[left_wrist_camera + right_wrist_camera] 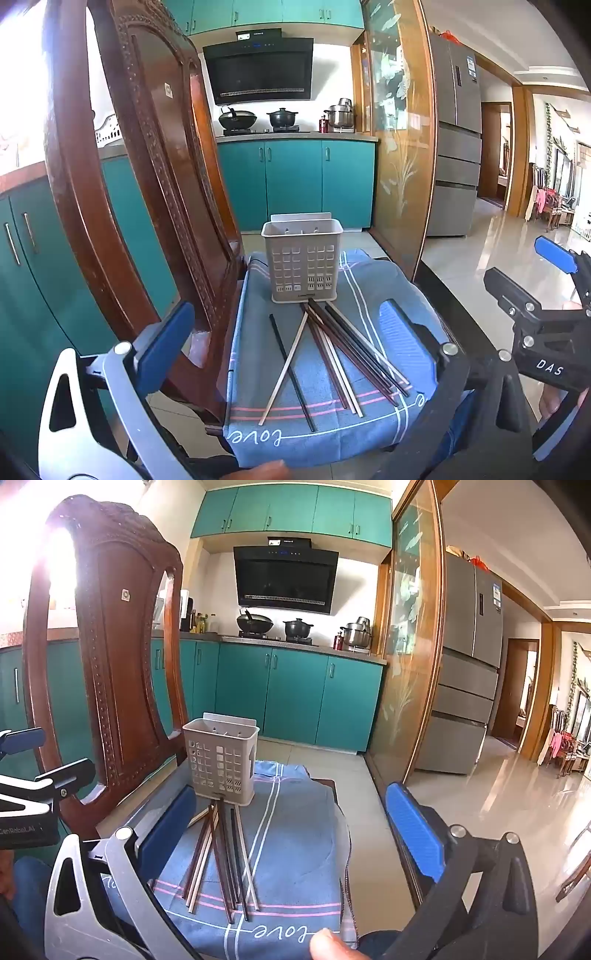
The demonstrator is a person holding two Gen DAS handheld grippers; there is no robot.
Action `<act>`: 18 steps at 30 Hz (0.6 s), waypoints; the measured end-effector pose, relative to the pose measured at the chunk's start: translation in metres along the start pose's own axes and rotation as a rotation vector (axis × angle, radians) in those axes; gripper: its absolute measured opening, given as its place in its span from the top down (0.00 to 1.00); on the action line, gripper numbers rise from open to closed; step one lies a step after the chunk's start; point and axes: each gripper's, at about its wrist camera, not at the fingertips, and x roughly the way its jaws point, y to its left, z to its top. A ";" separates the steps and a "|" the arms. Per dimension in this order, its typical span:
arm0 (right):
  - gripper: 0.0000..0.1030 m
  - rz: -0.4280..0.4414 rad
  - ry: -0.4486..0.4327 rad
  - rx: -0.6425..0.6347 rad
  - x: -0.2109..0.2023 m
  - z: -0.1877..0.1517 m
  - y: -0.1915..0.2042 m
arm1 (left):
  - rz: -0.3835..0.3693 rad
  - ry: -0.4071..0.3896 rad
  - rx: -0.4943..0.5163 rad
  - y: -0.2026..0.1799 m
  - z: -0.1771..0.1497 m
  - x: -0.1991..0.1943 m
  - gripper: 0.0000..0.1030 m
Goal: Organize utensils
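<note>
A beige slotted utensil basket (301, 258) (221, 760) stands upright at the far end of a blue cloth (369, 280) (295, 849). Several chopsticks (332, 354) (221, 860), dark, brown and pale, lie fanned on the cloth in front of it. My left gripper (286, 343) hovers open above the near part of the cloth, and the chopsticks show between its blue pads. My right gripper (290, 832) is open too, just right of the chopsticks, with nothing held. Each gripper shows at the edge of the other's view: the right gripper (532, 271) and the left gripper (44, 757).
A carved wooden chair back (147, 184) (118, 664) rises close on the left of the cloth. Teal cabinets (295, 181), a stove with pots (275, 626) and a grey fridge (469, 672) stand behind. Tiled floor (498, 805) spreads to the right. A thumb (332, 945) shows at the bottom.
</note>
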 end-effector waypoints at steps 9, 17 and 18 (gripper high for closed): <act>0.02 -0.006 -0.012 -0.002 0.000 -0.002 0.002 | 0.002 -0.002 0.004 -0.001 -0.001 0.001 0.03; 0.02 -0.001 -0.014 -0.003 -0.005 0.003 0.000 | 0.004 -0.003 0.006 -0.002 -0.003 0.001 0.03; 0.02 0.000 -0.014 -0.003 -0.005 0.003 0.001 | 0.005 -0.002 0.008 -0.001 -0.001 -0.002 0.03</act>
